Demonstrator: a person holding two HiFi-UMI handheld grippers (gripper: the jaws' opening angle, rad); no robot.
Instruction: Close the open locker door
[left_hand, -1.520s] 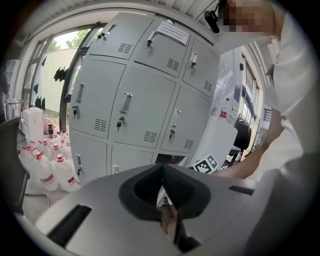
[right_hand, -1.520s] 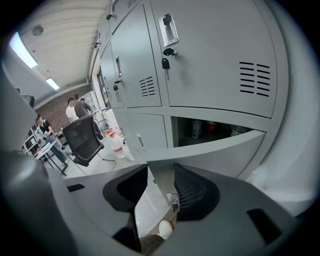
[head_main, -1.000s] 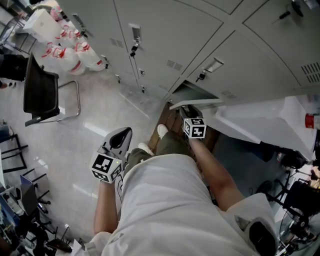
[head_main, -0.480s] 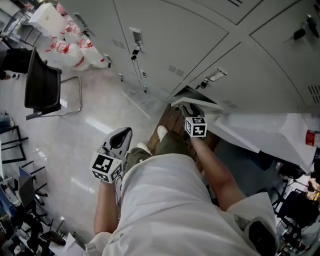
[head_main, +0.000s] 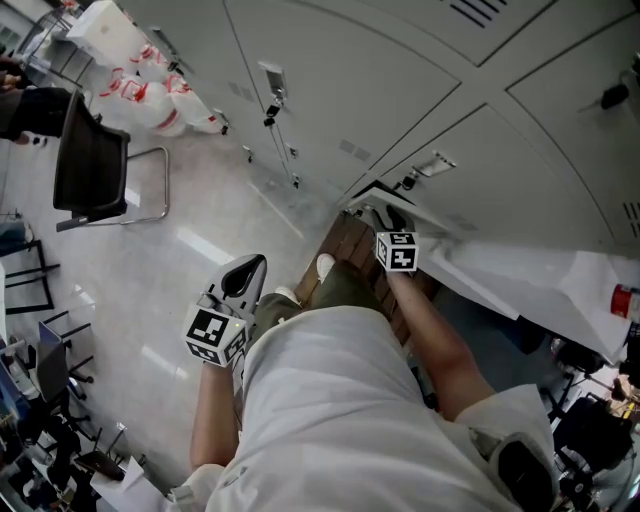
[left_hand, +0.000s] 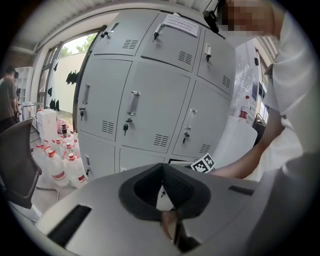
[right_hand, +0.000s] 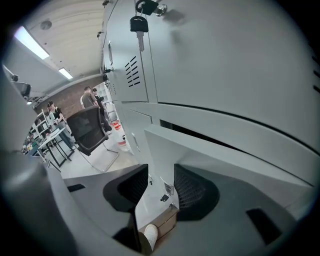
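Observation:
The open locker door (head_main: 377, 197) belongs to a bottom-row locker and stands out from the grey locker bank (head_main: 330, 90). My right gripper (head_main: 385, 220) reaches down to it. In the right gripper view the door's free edge (right_hand: 150, 165) fills the gap between the jaws, and both pads (right_hand: 192, 190) lie against it. A small latch part (right_hand: 166, 190) shows on the door's inner face. My left gripper (head_main: 246, 268) hangs beside the person's left leg, away from the lockers, shut with nothing in it (left_hand: 167, 202).
A black chair (head_main: 90, 170) and several water bottles (head_main: 150, 95) stand to the left along the lockers. A white bulky cover (head_main: 530, 275) lies to the right of the open door. A key (right_hand: 138, 22) hangs from the locker above. People stand far back (right_hand: 90, 97).
The head view has tilted a little. My right gripper has stayed on the door edge and shifted only slightly. The left gripper has not moved.

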